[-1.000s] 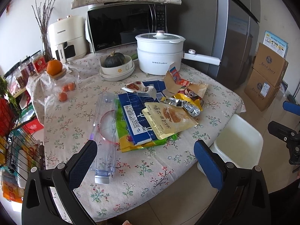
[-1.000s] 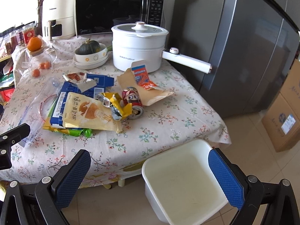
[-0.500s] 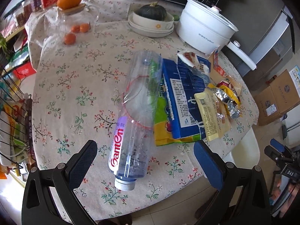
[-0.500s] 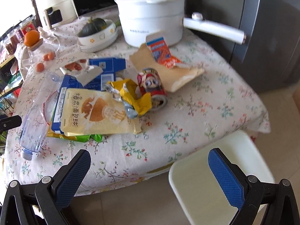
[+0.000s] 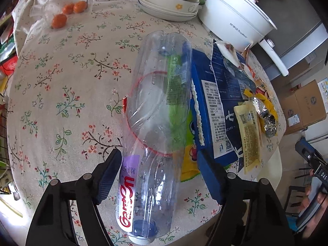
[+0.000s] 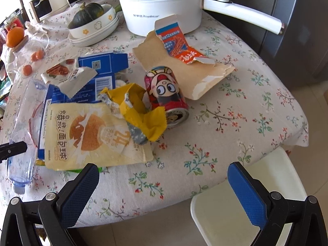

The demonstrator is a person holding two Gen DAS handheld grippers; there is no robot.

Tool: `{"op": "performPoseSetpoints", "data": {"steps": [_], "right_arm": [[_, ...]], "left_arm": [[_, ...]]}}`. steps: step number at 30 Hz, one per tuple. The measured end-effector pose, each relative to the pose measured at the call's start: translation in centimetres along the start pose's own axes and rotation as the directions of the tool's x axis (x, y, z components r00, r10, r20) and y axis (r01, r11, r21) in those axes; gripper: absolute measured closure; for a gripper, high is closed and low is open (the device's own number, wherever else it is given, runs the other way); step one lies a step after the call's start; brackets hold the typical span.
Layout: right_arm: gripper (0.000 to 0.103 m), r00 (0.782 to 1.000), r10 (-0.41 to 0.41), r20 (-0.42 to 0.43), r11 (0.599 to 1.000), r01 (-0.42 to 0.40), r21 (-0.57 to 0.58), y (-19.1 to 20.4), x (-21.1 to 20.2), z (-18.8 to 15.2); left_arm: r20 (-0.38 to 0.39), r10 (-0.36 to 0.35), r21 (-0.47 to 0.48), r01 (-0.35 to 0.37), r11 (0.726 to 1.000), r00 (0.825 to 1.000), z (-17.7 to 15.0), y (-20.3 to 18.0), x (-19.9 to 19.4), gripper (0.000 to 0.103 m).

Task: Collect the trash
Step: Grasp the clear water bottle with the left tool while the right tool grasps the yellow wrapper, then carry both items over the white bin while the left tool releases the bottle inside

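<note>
Trash lies in a heap on the worktop (image 6: 235, 110), spread over the flowered cloth: a clear bottle (image 5: 157, 110) on its side, a blue pack (image 5: 217, 106), a yellow pouch (image 6: 92, 135), a crumpled wrapper (image 6: 139, 110), a can (image 6: 166, 94) on its side and torn card (image 6: 184, 69). None of it is collected yet.

Left gripper (image 5: 160, 176) points steeply down over the bottle's neck end, one finger on either side of the labelled part. Its jaws are closing with the bottle between them; the left pad looks at or very near the label, while the right pad still shows a gap, so I judge it not yet clamped. Straddling the narrow end near the cap makes sense: the body is wide and soft, and the bottle lies across the line of the fingers, so they can pinch it squarely. Its far end rests against the blue pack, which may shift when it lifts.

Right gripper (image 6: 164, 184) hangs released and empty above the near edge of the worktop, fingers wide, with the yellow pouch just ahead of its left finger. Below the edge stands a white bin (image 6: 246, 211), placed so that things can be dropped straight off the worktop into it.

A pot (image 6: 164, 6) and a bowl holding a squash (image 6: 92, 26) stand behind the heap, apart from it.
</note>
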State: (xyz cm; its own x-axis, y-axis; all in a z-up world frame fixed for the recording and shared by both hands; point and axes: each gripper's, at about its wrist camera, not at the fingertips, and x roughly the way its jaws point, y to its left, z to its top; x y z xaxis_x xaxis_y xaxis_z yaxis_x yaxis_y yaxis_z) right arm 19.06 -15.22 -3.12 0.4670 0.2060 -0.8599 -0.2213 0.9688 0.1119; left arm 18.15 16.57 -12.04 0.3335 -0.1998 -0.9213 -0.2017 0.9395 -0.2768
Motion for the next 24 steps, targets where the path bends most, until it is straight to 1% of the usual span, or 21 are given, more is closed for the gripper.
{"op": "performPoseSetpoints", "data": {"steps": [1, 2, 3, 5, 6, 8, 9, 11, 12, 15, 17, 18, 19, 20, 22, 24], "right_arm": [[0.000, 1.000, -0.007, 0.007, 1.000, 0.007, 0.005, -0.1, 0.2, 0.5], [0.000, 1.000, -0.010, 0.012, 1.000, 0.010, 0.010, -0.3, 0.5, 0.9], [0.000, 1.000, -0.011, 0.016, 1.000, 0.011, 0.016, -0.5, 0.8, 1.4], [0.005, 1.000, 0.000, 0.028, 0.999, -0.001, 0.039, -0.8, 1.4, 2.3], [0.007, 0.999, 0.016, 0.032, 0.998, -0.018, 0.054, -0.9, 1.8, 2.6], [0.016, 0.997, 0.061, 0.041, 0.995, -0.064, 0.074, -0.8, 2.3, 3.3], [0.018, 0.996, 0.083, 0.044, 0.993, -0.086, 0.075, -0.6, 2.6, 3.5], [0.025, 0.992, 0.121, 0.047, 0.991, -0.123, 0.058, 0.4, 3.2, 4.0], [0.027, 0.990, 0.136, 0.046, 0.990, -0.138, 0.044, 0.9, 3.6, 4.1], [0.038, 0.984, 0.175, 0.030, 0.984, -0.175, 0.010, 2.3, 5.0, 4.4], [0.048, 0.988, 0.155, 0.010, 0.988, -0.155, 0.002, 2.7, 6.1, 4.5], [0.051, 0.990, 0.139, 0.001, 0.990, -0.139, -0.005, 2.9, 6.7, 4.5], [0.060, 0.992, 0.128, -0.007, 0.992, -0.128, -0.010, 3.0, 7.2, 4.5], [0.071, 0.992, 0.123, -0.015, 0.992, -0.123, -0.011, 3.1, 7.6, 4.4], [0.083, 0.992, 0.129, -0.010, 0.992, -0.129, -0.009, 3.1, 7.9, 4.4], [0.088, 0.990, 0.139, 0.005, 0.990, -0.139, -0.010, 3.2, 7.7, 4.5]], "left_arm": [[-0.008, 0.004, -0.010, -0.004, 1.000, 1.000, 0.1, 0.2, 0.3, 0.033], [-0.014, 0.006, -0.021, -0.006, 1.000, 1.000, 0.3, 0.4, 0.5, 0.041], [-0.017, -0.001, -0.033, 0.001, 0.999, 1.000, 0.3, 0.6, 0.7, 0.041], [-0.013, -0.011, -0.045, 0.011, 0.999, 1.000, 0.4, 0.8, 0.6, 0.041], [-0.008, -0.016, -0.045, 0.015, 0.999, 1.000, 0.4, 0.8, 0.4, 0.041], [0.004, -0.019, -0.040, 0.019, 0.999, 1.000, 0.4, 0.7, 0.0, 0.042], [0.014, -0.020, -0.035, 0.020, 0.999, 1.000, 0.4, 0.7, -0.4, 0.042], [0.038, -0.024, -0.032, 0.025, 0.999, 0.999, 0.3, 0.9, -1.3, 0.042], [0.051, -0.027, -0.033, 0.028, 0.999, 0.998, 0.2, 1.0, -1.8, 0.042], [0.077, -0.031, -0.045, 0.035, 0.998, 0.997, 0.0, 1.5, -2.7, 0.042], [0.086, -0.031, -0.052, 0.035, 0.998, 0.996, -0.3, 2.0, -3.2, 0.042], [0.090, -0.030, -0.054, 0.035, 0.998, 0.996, -0.3, 2.1, -3.4, 0.042], [0.094, -0.028, -0.054, 0.033, 0.998, 0.995, -0.4, 2.2, -3.5, 0.042], [0.099, -0.027, -0.051, 0.032, 0.998, 0.995, -0.6, 2.4, -3.7, 0.042], [0.113, -0.033, -0.049, 0.039, 0.998, 0.993, -0.9, 3.2, -4.5, 0.042], [0.132, -0.042, -0.047, 0.048, 0.998, 0.990, -0.9, 3.2, -5.2, 0.042]]}}
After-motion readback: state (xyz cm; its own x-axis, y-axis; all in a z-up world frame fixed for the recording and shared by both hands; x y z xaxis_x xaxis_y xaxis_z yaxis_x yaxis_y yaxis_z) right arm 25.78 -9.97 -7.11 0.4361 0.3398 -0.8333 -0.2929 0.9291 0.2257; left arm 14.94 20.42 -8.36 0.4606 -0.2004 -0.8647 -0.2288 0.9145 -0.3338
